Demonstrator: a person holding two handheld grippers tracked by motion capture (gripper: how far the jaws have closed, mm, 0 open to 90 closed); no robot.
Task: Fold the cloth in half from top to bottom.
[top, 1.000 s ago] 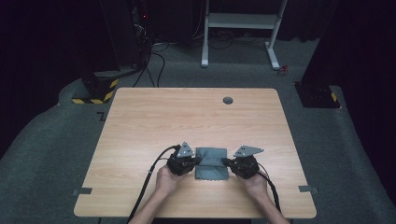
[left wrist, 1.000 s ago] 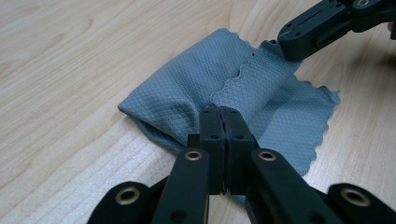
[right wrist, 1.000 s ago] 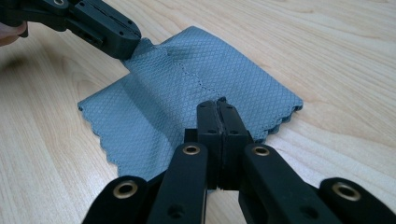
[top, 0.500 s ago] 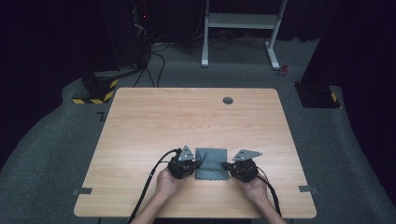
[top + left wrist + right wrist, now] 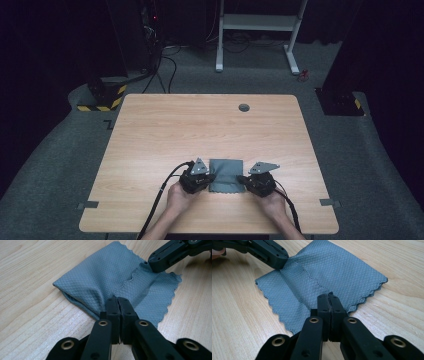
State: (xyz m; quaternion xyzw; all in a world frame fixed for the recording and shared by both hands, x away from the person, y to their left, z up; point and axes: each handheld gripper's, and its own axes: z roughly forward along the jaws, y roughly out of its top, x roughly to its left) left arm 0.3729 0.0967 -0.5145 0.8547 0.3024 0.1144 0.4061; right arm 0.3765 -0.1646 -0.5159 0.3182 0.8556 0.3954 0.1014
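Lying folded on the table (image 5: pixel 150 130) near its six-o'clock edge, the cloth (image 5: pixel 226 175) is pinched from both sides. Left gripper (image 5: pixel 209 178) clenches the cloth's nine-o'clock edge; right gripper (image 5: pixel 242 178) clenches its three-o'clock edge. Both jaw pairs are closed tight on fabric, and a scalloped hem shows at six o'clock.

Person's forearms (image 5: pixel 165 225) cut off at the high view's lower edge. Closed jaws of each gripper cover the grey cloth's (image 5: pixel 226 175) pinched edges; small dark disc (image 5: pixel 244 107) on the bench too small to identify.
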